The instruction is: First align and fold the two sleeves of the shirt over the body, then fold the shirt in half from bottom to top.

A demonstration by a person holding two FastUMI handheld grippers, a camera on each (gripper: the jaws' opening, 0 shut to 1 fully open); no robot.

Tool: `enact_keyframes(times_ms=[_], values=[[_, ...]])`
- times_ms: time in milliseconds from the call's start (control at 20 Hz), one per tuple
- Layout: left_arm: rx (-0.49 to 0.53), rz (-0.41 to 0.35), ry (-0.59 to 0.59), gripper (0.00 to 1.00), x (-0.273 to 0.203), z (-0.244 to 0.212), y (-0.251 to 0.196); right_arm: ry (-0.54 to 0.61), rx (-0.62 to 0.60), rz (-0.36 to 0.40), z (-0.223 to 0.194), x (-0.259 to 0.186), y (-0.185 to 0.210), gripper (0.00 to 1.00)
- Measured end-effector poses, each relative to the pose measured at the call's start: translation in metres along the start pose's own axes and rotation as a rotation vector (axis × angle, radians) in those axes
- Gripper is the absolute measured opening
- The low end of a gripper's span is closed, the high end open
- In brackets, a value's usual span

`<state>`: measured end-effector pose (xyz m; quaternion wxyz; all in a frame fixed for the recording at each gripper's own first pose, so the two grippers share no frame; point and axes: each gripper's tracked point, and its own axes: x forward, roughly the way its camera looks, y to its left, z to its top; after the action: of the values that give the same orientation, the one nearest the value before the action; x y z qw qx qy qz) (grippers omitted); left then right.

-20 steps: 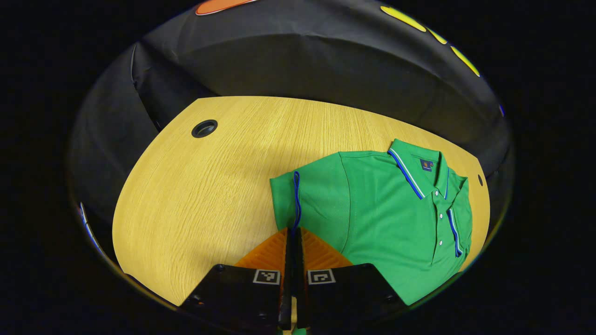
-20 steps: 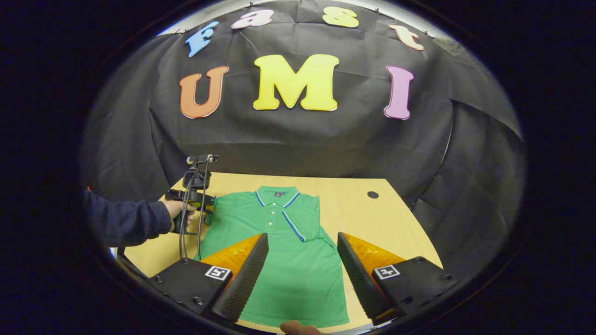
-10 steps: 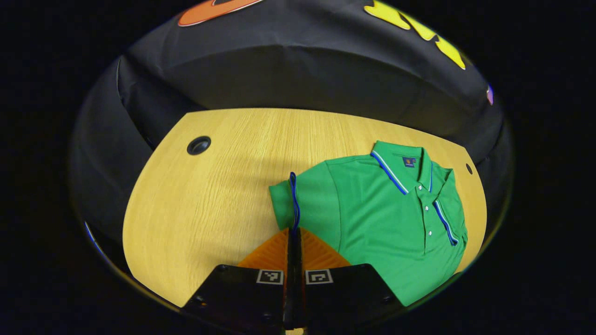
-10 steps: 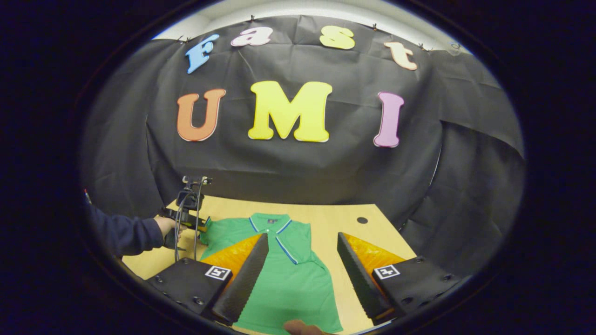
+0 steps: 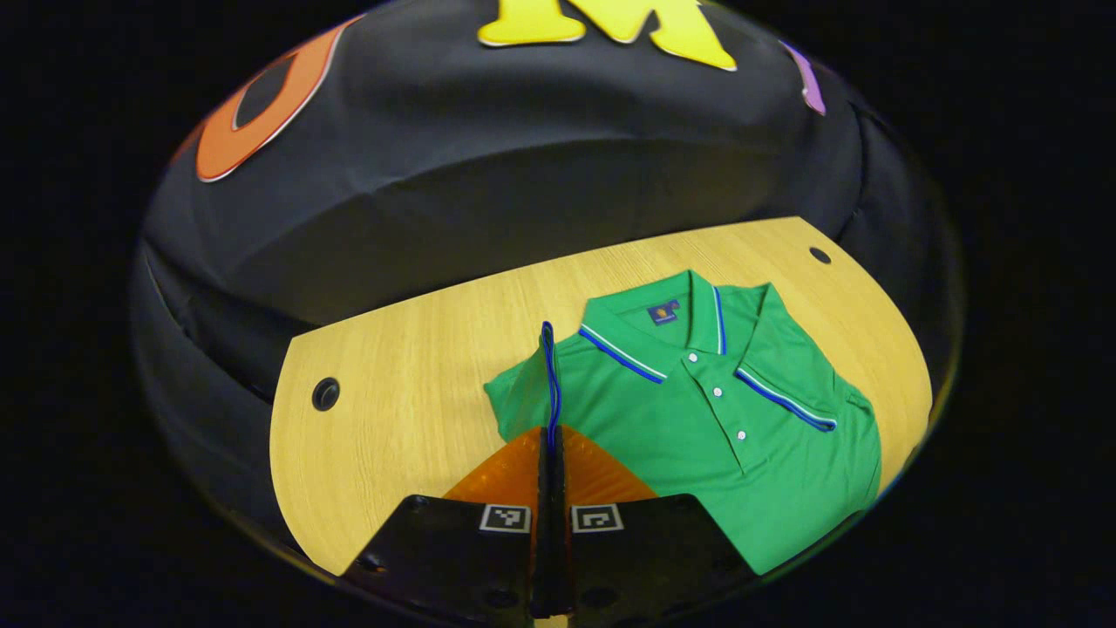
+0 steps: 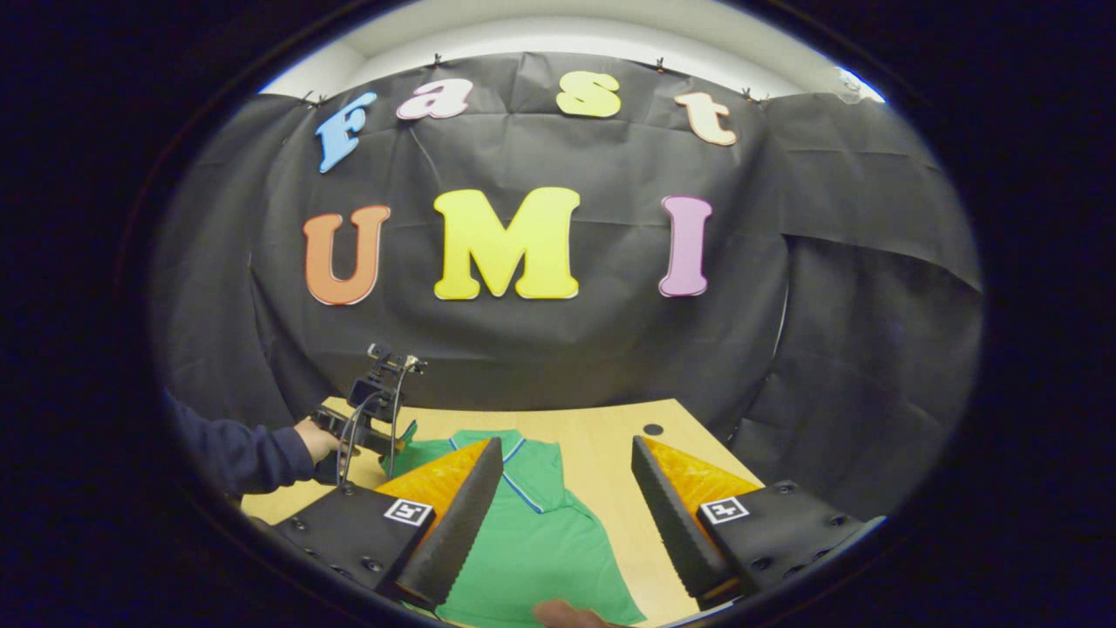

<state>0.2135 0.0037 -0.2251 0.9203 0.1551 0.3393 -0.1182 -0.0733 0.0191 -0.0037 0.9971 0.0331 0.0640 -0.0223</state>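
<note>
A green polo shirt (image 5: 697,427) with blue trim lies face up on the wooden table (image 5: 410,384). One sleeve (image 5: 785,403) lies folded across its chest. My left gripper (image 5: 550,436) is shut on the blue-edged cuff (image 5: 548,366) of the other sleeve, which is lifted and stands on edge above the fingers. In the right gripper view the shirt (image 6: 532,549) lies below my right gripper (image 6: 567,447), which hangs open above it with nothing between the fingers. Farther left there, a hand holds the left gripper (image 6: 394,438) at the raised sleeve.
The table has a round cable hole at its far left (image 5: 325,394) and another at the far right (image 5: 819,255). Black cloth walls close in behind the table. A dark sleeve (image 6: 235,453) reaches in from the left. A fingertip (image 6: 567,615) shows at the bottom edge.
The left gripper has swung round toward the shirt's collar, keeping hold of the cuff. The right gripper has tilted up and drawn back, so the shirt sits lower in its view.
</note>
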Motion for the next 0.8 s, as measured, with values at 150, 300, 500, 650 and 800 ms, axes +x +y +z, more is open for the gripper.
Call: enact_keyframes(times_ms=[150, 300, 500, 650, 800], values=[[0.158, 0.01, 0.021, 0.03, 0.008, -0.009, -0.014, 0.01, 0.023, -0.047, -0.01, -0.008, -0.017, 0.95], [0.206, 0.003, 0.032, 0.03, 0.018, -0.018, -0.031, 0.034, 0.035, -0.096, -0.024, -0.017, -0.033, 0.95], [0.146, -0.092, 0.056, 0.12, 0.024, -0.028, -0.059, 0.076, 0.04, -0.141, -0.045, -0.024, -0.045, 0.89], [0.082, -0.082, 0.023, 0.54, 0.016, -0.027, -0.058, 0.076, 0.032, -0.131, -0.047, -0.021, -0.042, 0.89], [0.028, -0.036, -0.047, 0.88, -0.009, -0.013, -0.047, 0.063, -0.007, -0.074, -0.037, -0.009, -0.033, 0.89]])
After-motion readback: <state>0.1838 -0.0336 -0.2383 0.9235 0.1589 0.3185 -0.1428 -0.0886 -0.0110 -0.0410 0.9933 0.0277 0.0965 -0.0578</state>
